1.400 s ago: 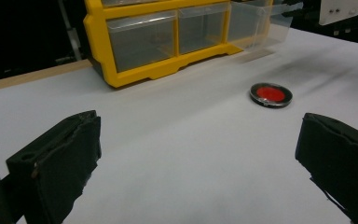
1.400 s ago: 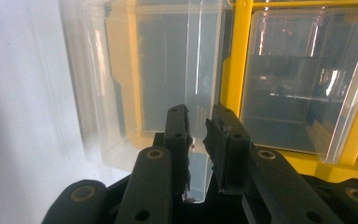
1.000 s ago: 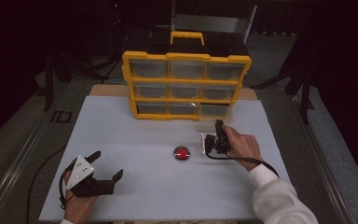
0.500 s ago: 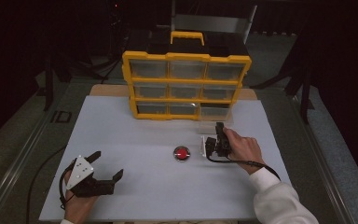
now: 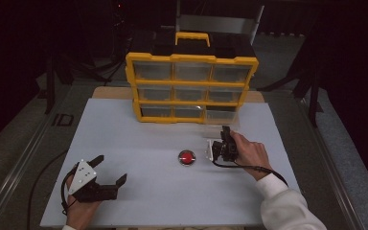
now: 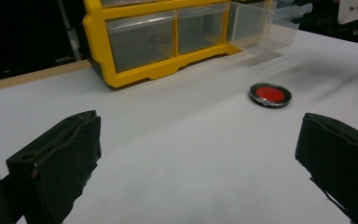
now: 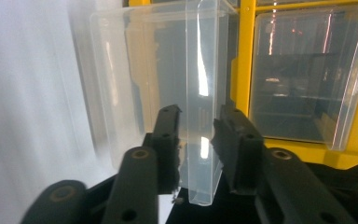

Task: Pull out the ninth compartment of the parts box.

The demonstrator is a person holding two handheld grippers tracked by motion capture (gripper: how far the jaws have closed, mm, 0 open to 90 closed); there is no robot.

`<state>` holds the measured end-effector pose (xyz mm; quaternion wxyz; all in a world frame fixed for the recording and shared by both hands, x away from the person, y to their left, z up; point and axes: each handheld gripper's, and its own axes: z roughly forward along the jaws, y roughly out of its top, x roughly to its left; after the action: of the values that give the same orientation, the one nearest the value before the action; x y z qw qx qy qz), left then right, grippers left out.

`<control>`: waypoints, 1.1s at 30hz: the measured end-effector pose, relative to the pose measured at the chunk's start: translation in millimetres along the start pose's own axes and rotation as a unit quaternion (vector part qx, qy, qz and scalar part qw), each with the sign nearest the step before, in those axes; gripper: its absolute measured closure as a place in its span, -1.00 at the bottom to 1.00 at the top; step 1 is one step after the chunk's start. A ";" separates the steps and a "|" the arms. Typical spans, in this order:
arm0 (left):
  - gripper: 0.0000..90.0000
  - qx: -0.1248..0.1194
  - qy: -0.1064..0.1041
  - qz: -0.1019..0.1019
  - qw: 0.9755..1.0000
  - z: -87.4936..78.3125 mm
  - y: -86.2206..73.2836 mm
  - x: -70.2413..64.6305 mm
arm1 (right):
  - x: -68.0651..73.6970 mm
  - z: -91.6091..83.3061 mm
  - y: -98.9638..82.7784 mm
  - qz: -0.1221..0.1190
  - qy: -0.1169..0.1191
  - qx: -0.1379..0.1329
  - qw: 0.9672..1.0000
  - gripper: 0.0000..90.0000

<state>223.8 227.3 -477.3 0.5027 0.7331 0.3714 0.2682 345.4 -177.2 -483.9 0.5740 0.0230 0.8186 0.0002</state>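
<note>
At the counter's far edge stands a yellow drawer organizer, its bottom-right clear drawer pulled partway out. The right gripper straddles that drawer's front tab; its jaws have just been opening and now stand slightly apart from the tab, apparently letting go. The left gripper rests idle, jaws wide apart. A small red disc lies between both grippers, probably awaiting stowage.
</note>
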 end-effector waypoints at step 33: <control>-0.99 0.000 0.002 -0.001 1.000 -0.6 0.3 0.0 | -10.4 1.4 9.4 0.163 -0.007 -0.020 0.986 -0.64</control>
<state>223.5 227.6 -476.8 0.5019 0.7326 0.3728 0.2690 350.6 -168.3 -474.4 0.5722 0.1449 0.7997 0.1099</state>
